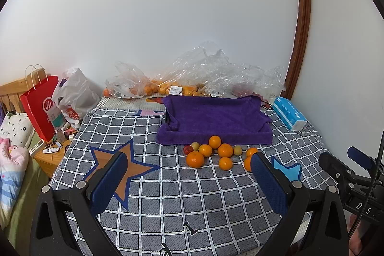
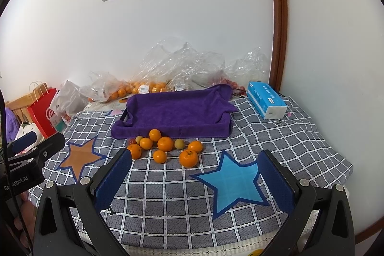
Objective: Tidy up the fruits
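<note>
Both grippers hang above the near edge of the grey checked tablecloth [image 1: 182,193], each with its blue-padded fingers spread wide and holding nothing: the left gripper [image 1: 189,172] over the brown star patch [image 1: 120,167], the right gripper [image 2: 195,172] over the light blue star patch [image 2: 230,181]. A loose cluster of small orange mandarins [image 2: 165,143], with two pale yellowish fruits and a red one among them, lies on the cloth touching the near edge of the purple towel-lined tray [image 2: 175,112]. A blue tissue pack [image 2: 265,98] sits far right.
</note>
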`<state>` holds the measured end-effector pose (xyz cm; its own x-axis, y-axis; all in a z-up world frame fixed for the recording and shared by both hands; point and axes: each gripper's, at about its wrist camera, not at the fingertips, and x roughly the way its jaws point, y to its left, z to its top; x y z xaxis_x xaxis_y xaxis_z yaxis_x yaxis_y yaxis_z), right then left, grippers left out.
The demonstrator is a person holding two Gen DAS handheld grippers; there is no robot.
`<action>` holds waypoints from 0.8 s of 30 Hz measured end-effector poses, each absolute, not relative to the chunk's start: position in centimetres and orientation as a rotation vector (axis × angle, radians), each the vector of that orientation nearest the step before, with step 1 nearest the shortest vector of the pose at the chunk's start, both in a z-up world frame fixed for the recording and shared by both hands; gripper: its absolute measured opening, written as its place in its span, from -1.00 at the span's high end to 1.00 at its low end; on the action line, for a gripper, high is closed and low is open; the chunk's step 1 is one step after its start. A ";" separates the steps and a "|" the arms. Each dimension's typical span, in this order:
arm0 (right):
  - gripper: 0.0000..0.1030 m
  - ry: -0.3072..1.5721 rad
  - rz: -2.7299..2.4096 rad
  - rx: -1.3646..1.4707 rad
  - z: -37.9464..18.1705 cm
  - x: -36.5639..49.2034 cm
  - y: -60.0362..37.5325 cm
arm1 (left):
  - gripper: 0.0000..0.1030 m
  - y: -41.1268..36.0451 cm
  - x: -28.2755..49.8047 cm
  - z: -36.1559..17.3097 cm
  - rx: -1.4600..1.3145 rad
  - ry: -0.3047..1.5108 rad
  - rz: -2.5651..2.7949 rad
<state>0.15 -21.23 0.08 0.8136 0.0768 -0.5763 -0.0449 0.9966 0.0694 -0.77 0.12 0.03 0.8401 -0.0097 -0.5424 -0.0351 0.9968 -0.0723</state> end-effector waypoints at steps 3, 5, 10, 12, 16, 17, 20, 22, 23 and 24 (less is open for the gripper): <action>-1.00 0.617 0.065 0.054 0.1 0.1 -21.3 | -0.99 0.1 -0.7 0.0 -0.082 0.575 0.013; -1.00 0.618 0.064 0.055 0.1 0.1 -21.2 | -0.99 0.1 -0.7 0.1 -0.083 0.576 0.013; -1.00 0.616 0.065 0.053 0.1 0.2 -21.3 | -0.99 0.0 -0.7 0.2 -0.083 0.576 0.014; -1.00 0.614 0.064 0.050 0.1 0.2 -21.2 | -0.99 0.0 -0.7 0.1 -0.083 0.576 0.016; -1.00 0.612 0.064 0.053 0.1 0.1 -21.5 | -0.99 0.0 -0.6 0.2 -0.084 0.574 0.017; -1.00 0.611 0.064 0.054 0.1 0.1 -21.5 | -0.99 0.0 -0.6 0.2 -0.084 0.574 0.017; -1.00 0.612 0.064 0.053 0.1 0.1 -21.5 | -0.99 0.2 -0.4 0.2 -0.084 0.574 0.020; -1.00 0.612 0.066 0.053 0.0 0.1 -21.6 | -0.99 0.2 -0.2 0.0 -0.084 0.577 0.024; -1.00 0.613 0.067 0.051 0.0 0.2 -21.6 | -0.99 0.3 -0.1 -0.1 -0.085 0.579 0.027; -1.00 0.614 0.068 0.049 -0.1 0.3 -21.5 | -0.99 0.4 0.1 -0.2 -0.087 0.582 0.028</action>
<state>0.27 -21.48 -0.08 0.8152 0.0786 -0.5739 -0.0496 0.9966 0.0660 0.06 0.43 -0.19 0.8354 0.0014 -0.5497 -0.0507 0.9959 -0.0744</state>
